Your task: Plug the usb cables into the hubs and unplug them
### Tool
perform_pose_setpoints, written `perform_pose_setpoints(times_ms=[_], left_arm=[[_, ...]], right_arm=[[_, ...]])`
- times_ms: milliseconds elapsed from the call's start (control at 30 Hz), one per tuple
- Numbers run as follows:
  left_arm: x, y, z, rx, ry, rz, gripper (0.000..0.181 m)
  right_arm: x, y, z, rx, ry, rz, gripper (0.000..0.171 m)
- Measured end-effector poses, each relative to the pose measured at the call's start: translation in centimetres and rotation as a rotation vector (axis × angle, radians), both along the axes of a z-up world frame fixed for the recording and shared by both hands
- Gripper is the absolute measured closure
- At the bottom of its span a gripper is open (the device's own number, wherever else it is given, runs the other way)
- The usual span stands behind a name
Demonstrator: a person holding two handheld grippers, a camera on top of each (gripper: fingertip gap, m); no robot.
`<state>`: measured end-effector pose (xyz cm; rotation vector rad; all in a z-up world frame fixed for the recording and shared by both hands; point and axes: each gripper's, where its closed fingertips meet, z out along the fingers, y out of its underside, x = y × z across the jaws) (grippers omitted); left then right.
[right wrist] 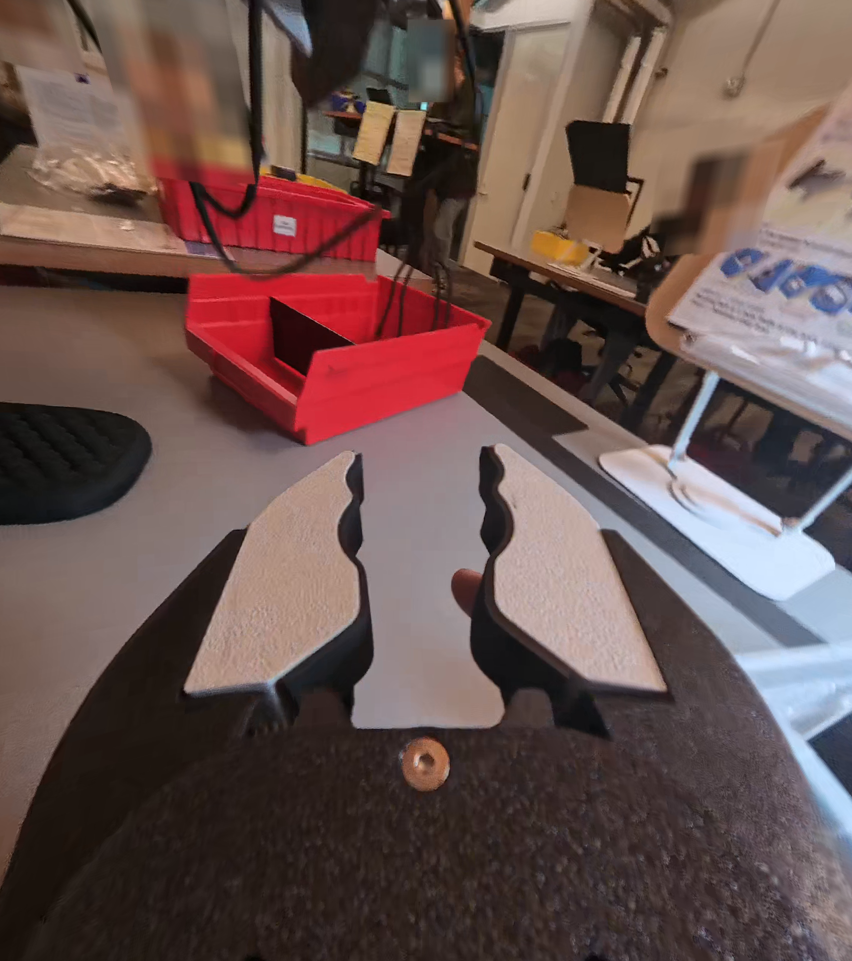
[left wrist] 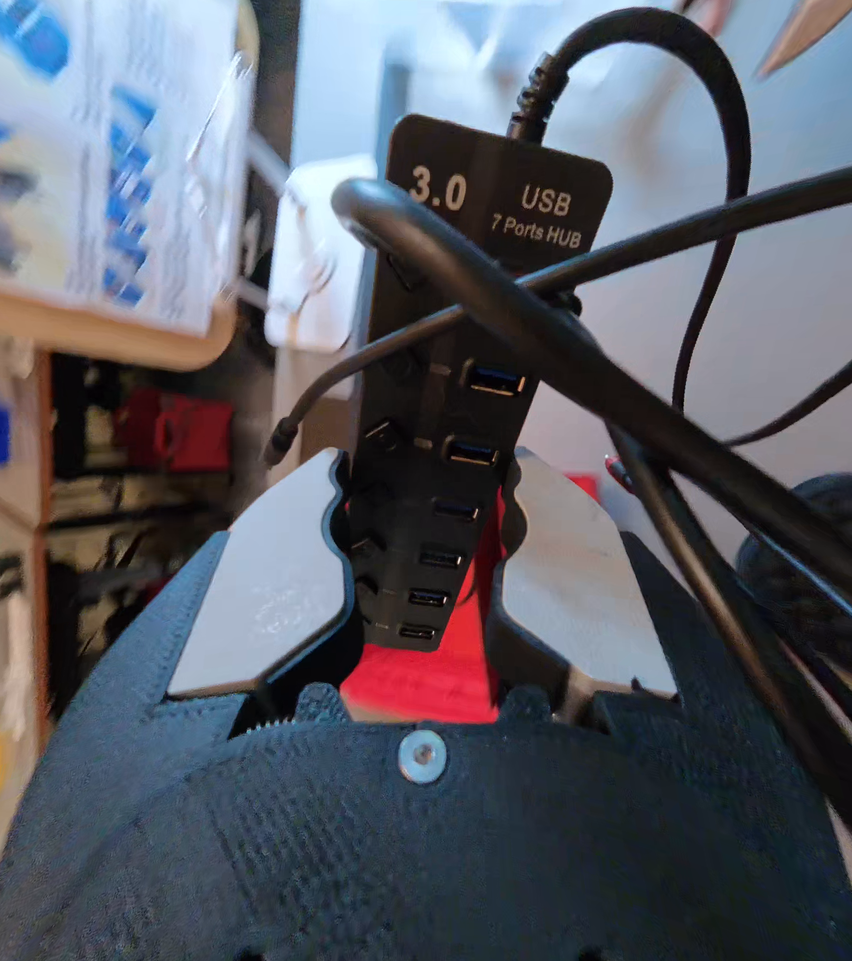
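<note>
My left gripper [left wrist: 426, 457] is shut on the lower half of a long black USB hub [left wrist: 486, 218], which stands upright between the fingers, off the table. Its row of ports [left wrist: 496, 382] faces me and looks empty. The hub's own cable [left wrist: 715, 104] loops out of its top. A thick black cable [left wrist: 543, 333] and thinner ones cross in front of the hub. A thin lead ends in a loose plug [left wrist: 280, 437]. My right gripper [right wrist: 421, 452] is open and empty, low over the grey table [right wrist: 101, 598]. Black cables [right wrist: 257, 130] hang down from the top of the right wrist view.
A red bin [right wrist: 382, 385] with a black divider stands on the table ahead of my right gripper, a second red bin [right wrist: 278, 218] behind it. A black textured pad [right wrist: 34, 457] lies at the left. A white stand [right wrist: 715, 525] with a poster board is at the right edge. My hands' fingertips stand some 25 cm from each other.
</note>
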<state>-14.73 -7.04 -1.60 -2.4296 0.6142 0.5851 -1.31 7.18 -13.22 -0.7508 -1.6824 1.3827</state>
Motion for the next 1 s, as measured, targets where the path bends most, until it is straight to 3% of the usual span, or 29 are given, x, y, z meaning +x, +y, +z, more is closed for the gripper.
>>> perform_pose_setpoints(times_ms=[200, 400, 567, 733, 867, 1000], left_arm=[[11.7, 7.2, -4.5, 0.117, -0.270, -0.325, 0.124], [17.8, 10.4, -7.8, 0.265, -0.588, -0.464, 0.124], [18.8, 11.5, -10.5, 0.295, -0.708, -0.418, 0.122], [18.6, 12.1, -11.4, 0.410, -0.808, -0.347, 0.124], [18.8, 11.3, -10.8, 0.369, -0.884, -0.336, 0.124], [17.6, 10.4, -9.5, 0.443, -0.885, -0.344, 0.127]], right_arm=[[0.2, -3.9, 3.6, 0.039, 0.034, 0.146, 0.098], [2.1, -5.0, 3.3, -0.030, 0.057, 0.234, 0.096], [1.9, -5.1, 0.5, 0.102, 0.000, 0.198, 0.096], [1.4, -4.8, -0.8, 0.069, -0.028, 0.188, 0.102], [2.2, -5.4, -0.1, -0.107, -0.045, 0.299, 0.105], [2.6, -5.3, 0.3, -0.200, -0.067, 0.358, 0.118]])
